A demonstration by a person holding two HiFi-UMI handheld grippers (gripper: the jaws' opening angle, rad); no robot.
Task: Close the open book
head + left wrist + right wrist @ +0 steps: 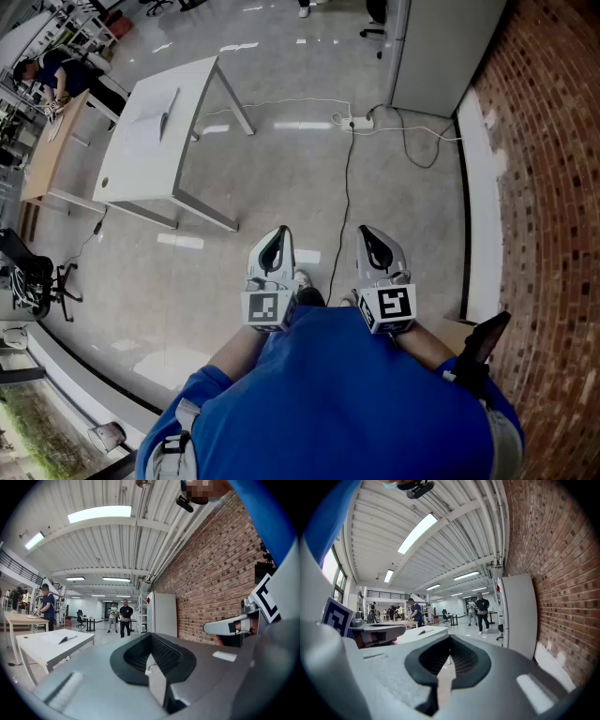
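The open book (156, 116) lies flat on a white table (131, 178) far ahead on my left, well out of reach. I hold both grippers close to my body, level and side by side. My left gripper (274, 246) is shut with nothing in it, and so is my right gripper (373, 242). In the left gripper view the book (62, 639) shows small on the table (47, 649), beyond the shut left gripper (151, 660). The right gripper view has the book (423, 631) far off past the shut right gripper (449, 660).
A brick wall (553, 150) runs along the right, with a white cabinet (441, 52) against it. A power strip (356, 121) and its cable (345, 202) lie on the floor ahead. Two people (121, 617) stand far off. A wooden desk (52, 150) stands left of the table.
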